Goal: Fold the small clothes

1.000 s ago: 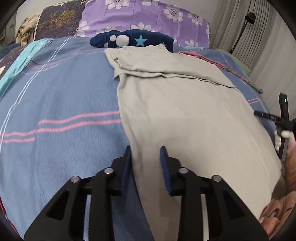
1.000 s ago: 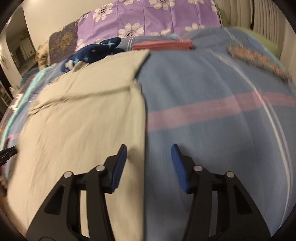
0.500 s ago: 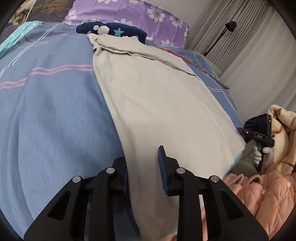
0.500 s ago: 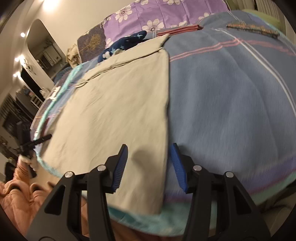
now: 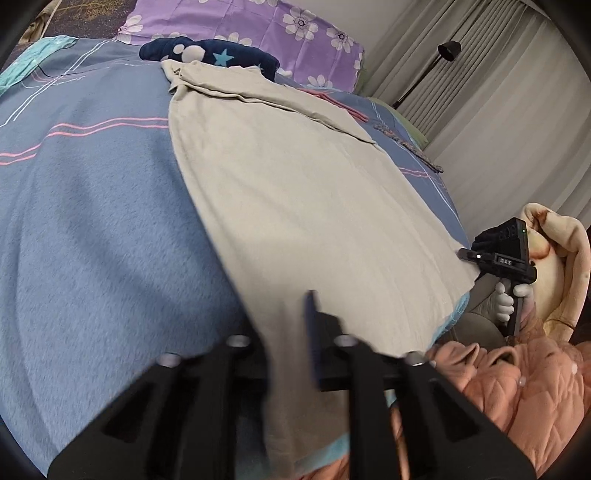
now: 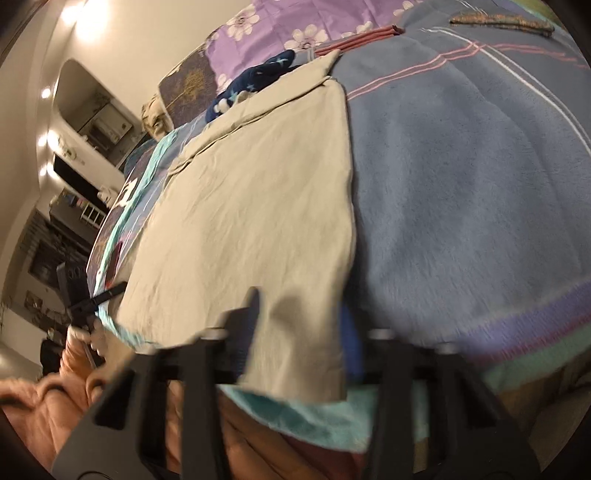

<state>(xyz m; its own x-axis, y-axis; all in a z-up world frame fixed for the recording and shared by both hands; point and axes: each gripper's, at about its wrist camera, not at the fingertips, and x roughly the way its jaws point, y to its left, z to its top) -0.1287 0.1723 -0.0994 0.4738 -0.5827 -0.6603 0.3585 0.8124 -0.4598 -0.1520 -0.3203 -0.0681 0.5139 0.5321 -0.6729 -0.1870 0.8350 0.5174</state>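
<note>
Since the earlier frames both grippers have slid toward the near hem of the garment, and their jaws have just been closing with the cloth between them. In the left wrist view the left gripper [image 5: 286, 325] sits at the bottom centre of the frame, its blurred black fingers drawn together on the near left corner of the beige, flat-spread cotton garment [image 5: 295, 192]; the cloth runs between the blue pads, so it is pinched there. In the right wrist view the right gripper [image 6: 299, 325] is likewise at the bottom centre, its jaws drawn in on the near right corner of the same beige garment [image 6: 258, 206], a flap of which hangs down between the fingers over the bed edge.

The garment fills the middle of both frames, lying flat on a blue fleece blanket with thin pink stripes [image 5: 92, 221], its far end folded over in the upper centre of the frame. Just beyond that end lies a dark navy fabric with stars and white dots [image 5: 210, 55], and behind it a purple pillow with white flowers [image 5: 258, 26].

At the right edge of the left view a white-gloved hand [image 5: 508, 299] grips the other gripper's handle, above a pink quilted sleeve [image 5: 517, 387]. A black floor lamp [image 5: 448, 50] stands against pale curtains in the upper right.
</note>
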